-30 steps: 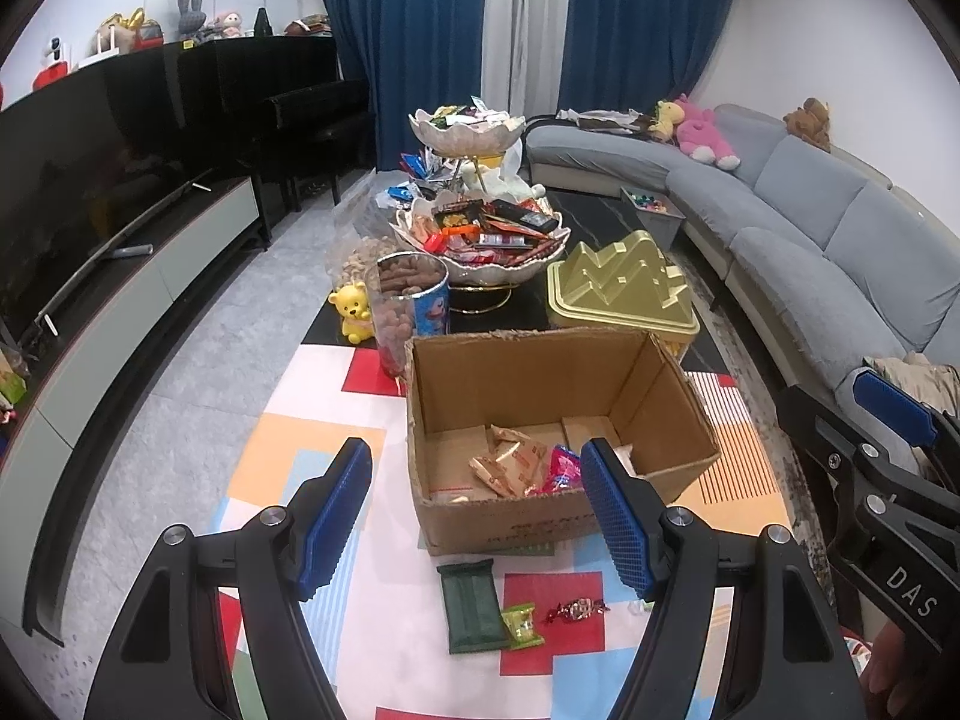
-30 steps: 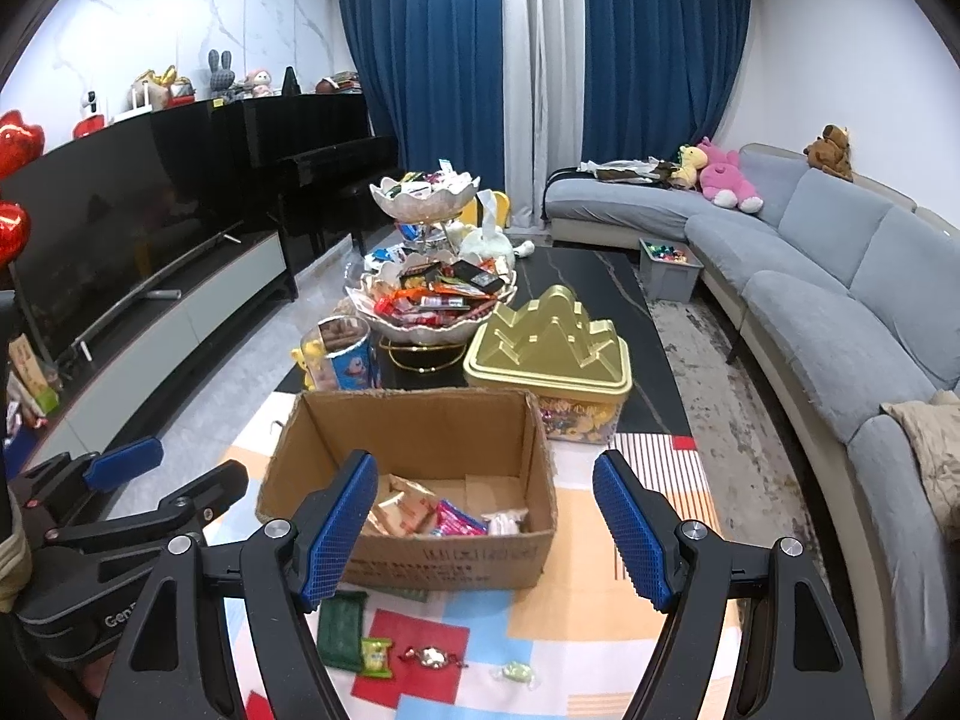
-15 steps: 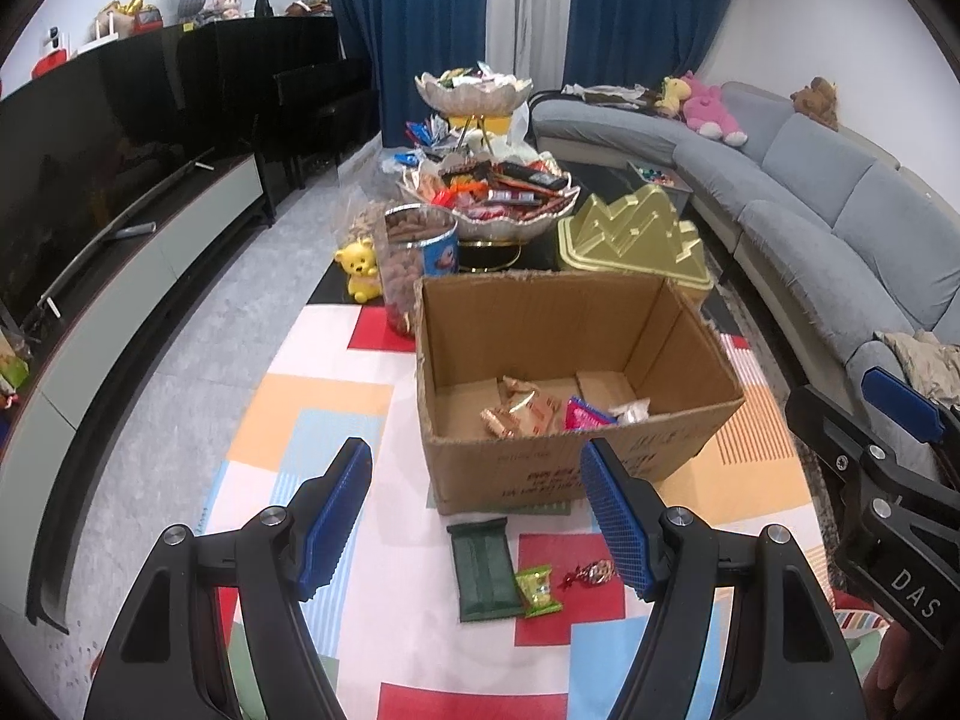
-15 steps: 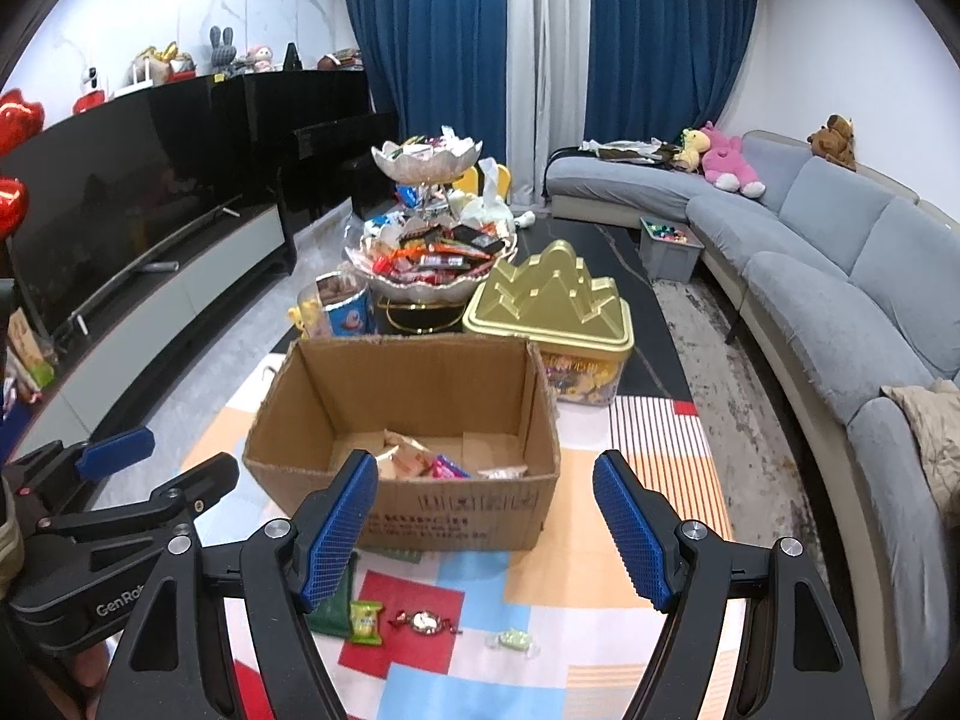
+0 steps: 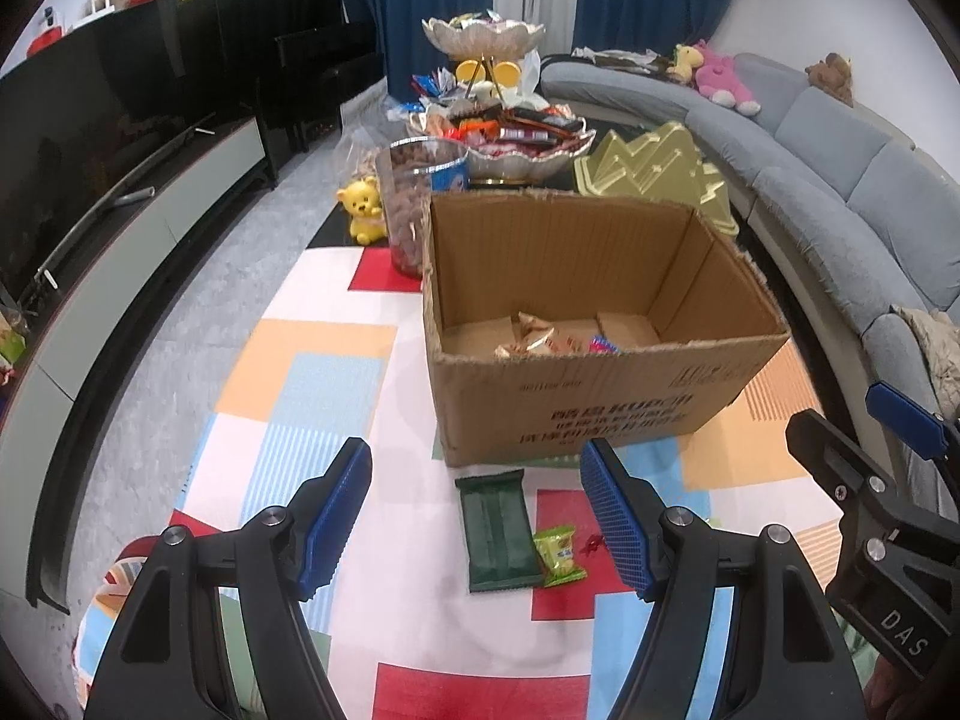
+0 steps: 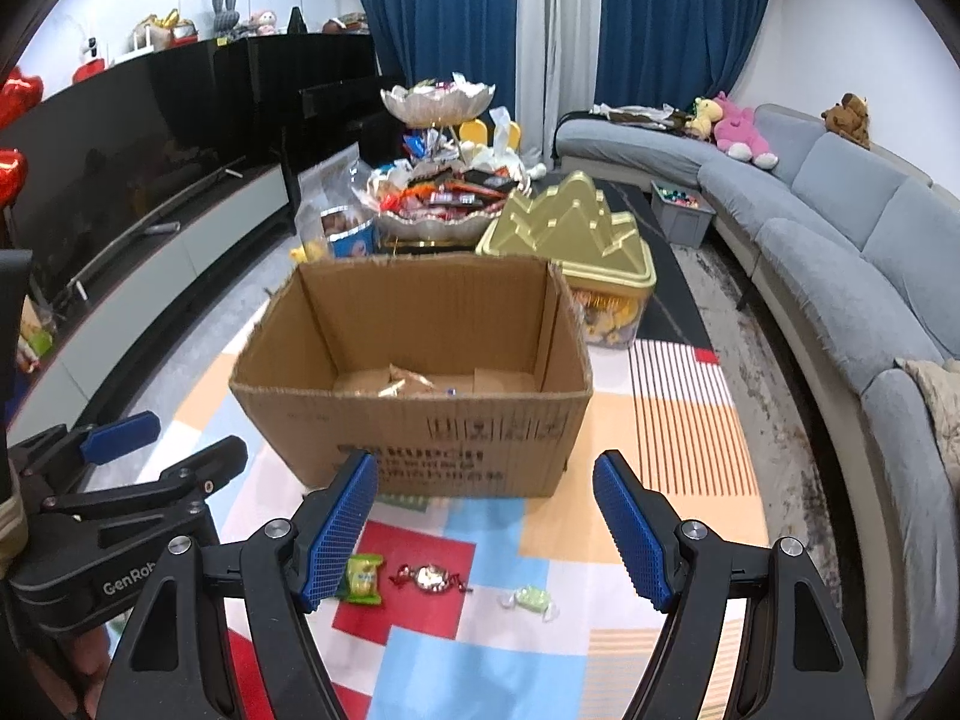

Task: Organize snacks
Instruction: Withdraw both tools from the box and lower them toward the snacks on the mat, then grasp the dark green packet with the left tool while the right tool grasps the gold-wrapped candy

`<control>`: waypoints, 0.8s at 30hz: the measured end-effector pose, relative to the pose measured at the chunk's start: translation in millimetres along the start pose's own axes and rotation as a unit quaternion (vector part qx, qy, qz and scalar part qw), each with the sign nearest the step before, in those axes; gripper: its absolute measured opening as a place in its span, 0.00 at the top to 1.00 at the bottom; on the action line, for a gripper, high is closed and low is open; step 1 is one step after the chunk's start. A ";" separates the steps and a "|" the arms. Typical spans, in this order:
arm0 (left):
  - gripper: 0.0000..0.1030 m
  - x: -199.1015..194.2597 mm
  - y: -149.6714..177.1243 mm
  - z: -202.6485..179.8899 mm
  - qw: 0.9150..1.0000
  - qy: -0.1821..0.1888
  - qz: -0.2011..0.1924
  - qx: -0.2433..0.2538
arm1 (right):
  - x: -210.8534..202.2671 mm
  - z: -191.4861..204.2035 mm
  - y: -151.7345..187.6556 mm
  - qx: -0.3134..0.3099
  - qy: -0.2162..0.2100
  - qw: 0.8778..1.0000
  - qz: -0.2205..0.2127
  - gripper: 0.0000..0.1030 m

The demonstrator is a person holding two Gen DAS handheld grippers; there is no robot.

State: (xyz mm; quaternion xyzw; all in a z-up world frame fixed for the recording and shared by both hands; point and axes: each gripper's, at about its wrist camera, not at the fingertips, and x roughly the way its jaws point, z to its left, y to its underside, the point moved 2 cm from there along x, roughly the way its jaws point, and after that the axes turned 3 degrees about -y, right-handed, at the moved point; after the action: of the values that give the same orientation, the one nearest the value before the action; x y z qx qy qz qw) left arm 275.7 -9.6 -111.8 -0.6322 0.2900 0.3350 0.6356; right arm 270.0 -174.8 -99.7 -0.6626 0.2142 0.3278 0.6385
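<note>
Your left gripper [image 5: 474, 519] and right gripper [image 6: 485, 525] both gape wide, holding nothing; the cardboard box [image 5: 600, 414] sits at twelve o'clock.

I see a patchwork cloth [image 5: 312, 384] of red, orange, blue and white blocks covering the near part of the table. On it stands an open cardboard box [image 5: 600, 414], and just before the box lie a dark green wrapped bar [image 5: 497, 531], a small green packet [image 5: 558, 555], a red-wrapped candy [image 6: 429, 577] and a pale green candy [image 6: 531, 599]. Beyond the cloth, on the dark tabletop [image 6: 666, 306], stand a yellow bear figure [image 5: 363, 210], a clear tub of snacks [image 5: 420, 204], a tiered snack bowl [image 5: 510, 144] and a gold-lidded box [image 6: 576, 240].
</note>
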 end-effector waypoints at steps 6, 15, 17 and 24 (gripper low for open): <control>0.31 18.9 11.4 2.1 1.000 -0.002 0.019 0.003 | 17.0 5.8 17.3 -0.006 -0.001 1.000 0.021 0.27; 0.31 49.7 26.0 5.1 0.999 -0.002 0.045 0.003 | 43.3 12.4 40.2 -0.011 -0.003 0.999 0.052 0.27; 0.31 54.9 28.6 5.2 0.999 -0.001 0.050 0.001 | 48.6 12.8 43.4 -0.011 -0.004 0.998 0.057 0.27; 0.31 78.5 38.8 1.9 0.997 0.004 0.074 -0.003 | 69.9 14.5 57.1 -0.009 -0.009 0.997 0.082 0.27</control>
State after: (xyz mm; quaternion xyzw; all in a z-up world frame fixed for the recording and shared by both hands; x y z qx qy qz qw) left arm 292.5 -4.0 -197.6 -0.6120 0.3381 0.3792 0.6060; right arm 276.0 -156.4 -189.1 -0.6456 0.2591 0.3870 0.6053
